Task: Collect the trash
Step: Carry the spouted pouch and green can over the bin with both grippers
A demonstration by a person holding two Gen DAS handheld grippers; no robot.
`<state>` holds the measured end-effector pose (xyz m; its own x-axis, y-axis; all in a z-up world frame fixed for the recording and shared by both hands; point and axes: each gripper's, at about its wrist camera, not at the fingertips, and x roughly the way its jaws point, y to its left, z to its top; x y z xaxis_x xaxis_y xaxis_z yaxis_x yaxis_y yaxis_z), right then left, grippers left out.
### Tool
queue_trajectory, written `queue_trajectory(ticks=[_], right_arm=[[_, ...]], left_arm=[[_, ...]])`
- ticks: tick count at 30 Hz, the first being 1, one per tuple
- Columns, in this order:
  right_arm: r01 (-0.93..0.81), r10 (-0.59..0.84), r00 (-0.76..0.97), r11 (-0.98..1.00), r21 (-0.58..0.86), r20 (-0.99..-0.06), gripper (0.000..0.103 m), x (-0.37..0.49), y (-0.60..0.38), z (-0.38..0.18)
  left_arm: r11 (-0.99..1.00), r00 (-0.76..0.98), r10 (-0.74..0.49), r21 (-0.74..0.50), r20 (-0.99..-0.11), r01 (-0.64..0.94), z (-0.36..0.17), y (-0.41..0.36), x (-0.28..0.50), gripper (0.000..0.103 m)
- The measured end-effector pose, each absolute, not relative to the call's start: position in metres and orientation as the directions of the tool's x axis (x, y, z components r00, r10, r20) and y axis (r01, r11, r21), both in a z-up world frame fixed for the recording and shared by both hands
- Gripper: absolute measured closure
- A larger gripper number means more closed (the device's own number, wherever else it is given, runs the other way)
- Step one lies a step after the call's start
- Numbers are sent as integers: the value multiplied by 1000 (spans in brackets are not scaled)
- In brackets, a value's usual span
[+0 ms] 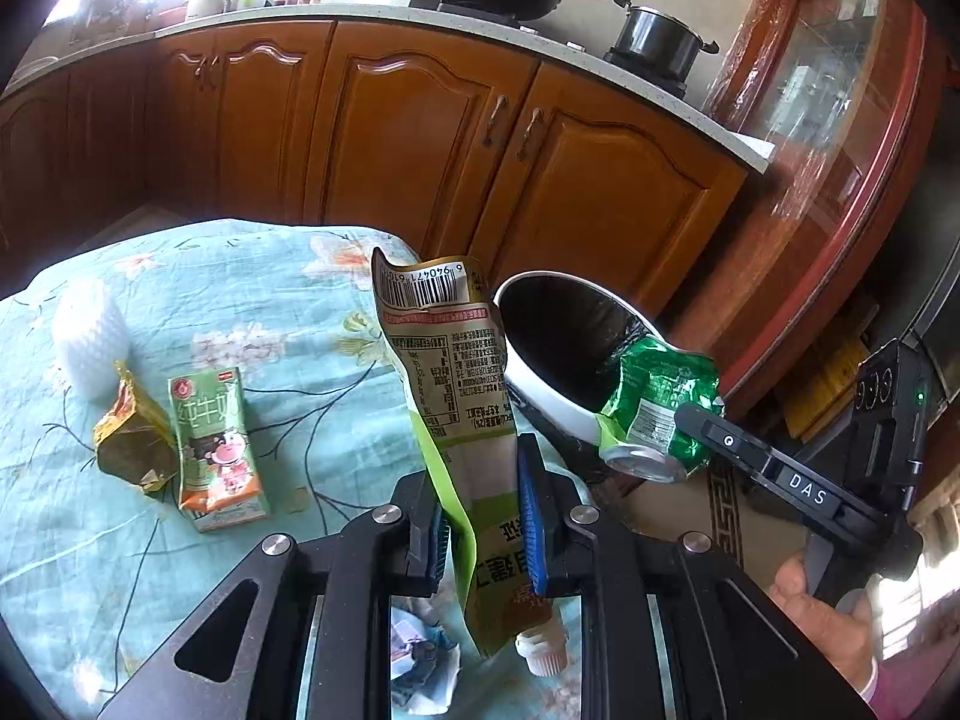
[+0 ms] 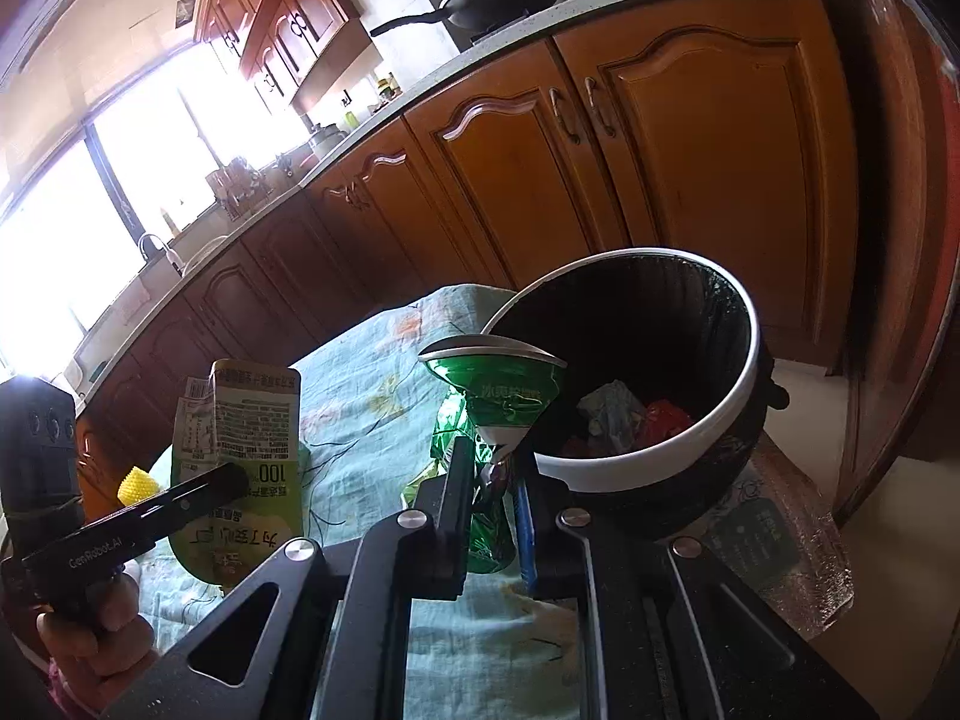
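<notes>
The left gripper (image 1: 480, 516) is clamped on a green spouted pouch (image 1: 447, 372) held upright above the floral tablecloth (image 1: 252, 300), while the right gripper (image 2: 489, 480) pinches a crushed green can (image 2: 498, 402) just beside the rim of the trash bin (image 2: 744, 324) — both near it, neither clearly over the opening. The can seems caught only by a crumpled edge, so it could slip and fall outside the bin — or knock the rim.

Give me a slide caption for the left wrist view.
Left gripper holds a green pouch beside the trash bin.
</notes>
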<state>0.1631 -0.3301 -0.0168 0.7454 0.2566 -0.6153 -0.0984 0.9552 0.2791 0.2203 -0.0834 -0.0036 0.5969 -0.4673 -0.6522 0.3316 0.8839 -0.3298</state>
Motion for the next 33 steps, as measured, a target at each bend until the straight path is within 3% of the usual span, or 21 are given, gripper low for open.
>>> queue_trajectory(ticks=[33], right_arm=[[3, 134, 768, 977, 213, -626, 91, 211, -391, -2]], left_arm=[[849, 499, -495, -275, -712, 451, -13, -203, 329, 84]])
